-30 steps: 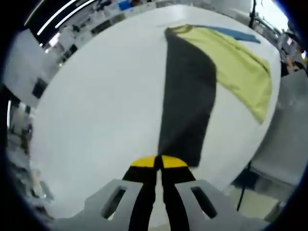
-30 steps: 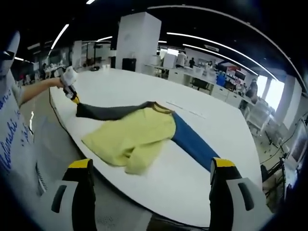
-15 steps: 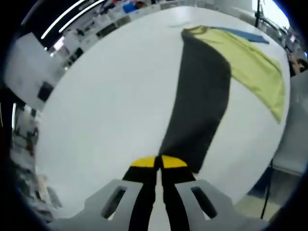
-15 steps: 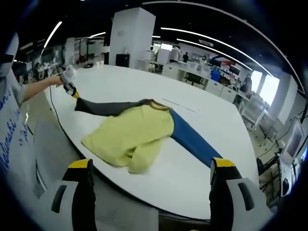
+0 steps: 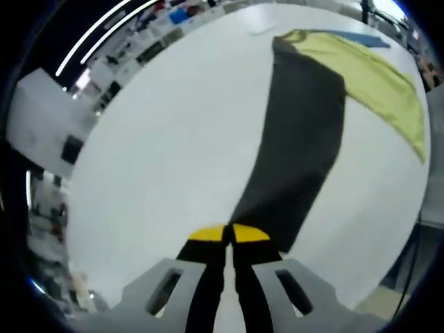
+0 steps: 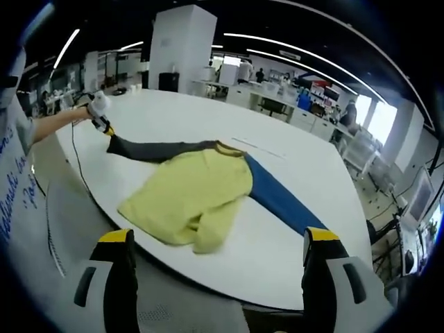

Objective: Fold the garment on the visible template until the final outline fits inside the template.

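surface: white table [image 6: 173,118], large, rounded edge, plain top
on it: one garment [image 6: 201,194], long-sleeved, spread flat near the table's near edge in the right gripper view
garment body: yellow, hem rumpled toward the table edge
sleeves: dark grey sleeve [image 5: 298,139] stretched out straight one way, blue sleeve [image 6: 281,201] stretched the other way, its end at the table edge
collar: yellow rim, facing table middle
other: thin pale line [image 6: 257,147] on the top beyond the collar, can't tell what
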{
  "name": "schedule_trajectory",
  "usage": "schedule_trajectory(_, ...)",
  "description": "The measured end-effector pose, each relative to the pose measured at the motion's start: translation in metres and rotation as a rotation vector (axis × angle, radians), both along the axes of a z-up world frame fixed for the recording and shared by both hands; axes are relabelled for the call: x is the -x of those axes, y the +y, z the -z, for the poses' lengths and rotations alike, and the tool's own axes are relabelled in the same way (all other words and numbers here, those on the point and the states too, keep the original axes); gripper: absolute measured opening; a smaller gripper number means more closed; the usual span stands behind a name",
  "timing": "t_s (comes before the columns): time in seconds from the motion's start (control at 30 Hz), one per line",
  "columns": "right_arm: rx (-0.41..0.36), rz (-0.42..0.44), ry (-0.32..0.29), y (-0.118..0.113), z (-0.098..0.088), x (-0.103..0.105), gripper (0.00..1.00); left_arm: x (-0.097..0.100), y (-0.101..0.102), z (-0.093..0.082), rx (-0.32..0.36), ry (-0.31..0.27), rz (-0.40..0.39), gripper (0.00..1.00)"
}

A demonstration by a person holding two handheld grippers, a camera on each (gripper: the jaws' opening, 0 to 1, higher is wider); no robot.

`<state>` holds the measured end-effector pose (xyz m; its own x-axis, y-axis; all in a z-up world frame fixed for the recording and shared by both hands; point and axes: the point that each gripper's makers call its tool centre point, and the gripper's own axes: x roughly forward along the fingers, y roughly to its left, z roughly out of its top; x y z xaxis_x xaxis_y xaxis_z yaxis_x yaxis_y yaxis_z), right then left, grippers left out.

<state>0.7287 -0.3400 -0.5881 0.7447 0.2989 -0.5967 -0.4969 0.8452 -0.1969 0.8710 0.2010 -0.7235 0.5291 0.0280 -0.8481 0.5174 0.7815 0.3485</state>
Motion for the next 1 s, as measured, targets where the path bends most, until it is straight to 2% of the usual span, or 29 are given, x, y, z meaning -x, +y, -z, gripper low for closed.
schedule_trajectory(0.2, 0.004, 0.013, -0.001, 0.017, 0.001, 0.000, 1.00, -0.013, 0.016, 0.001, -0.004, -0.001, 0.016, 0.00)
schedule_trajectory(0.27, 0.004, 0.021, -0.001, 0.021, 0.001, 0.003, 1.00, -0.018, 0.025, 0.000, -0.062, -0.006, 0.043, 0.00)
schedule_trajectory(0.5, 0.009, 0.055, -0.005, 0.028, 0.001, 0.009, 1.00, -0.031, 0.028, 0.009, -0.057, 0.010, 0.077, 0.00)
schedule_trajectory(0.87, 0.010, 0.113, -0.008, 0.038, 0.003, 0.019, 1.00, -0.047, 0.039, 0.019, -0.051, 0.058, 0.104, 0.00)
schedule_trajectory(1.0, 0.009, 0.120, -0.012, 0.042, 0.002, 0.020, 1.00, -0.042, 0.040, 0.026, -0.046, 0.110, 0.101, 0.00)
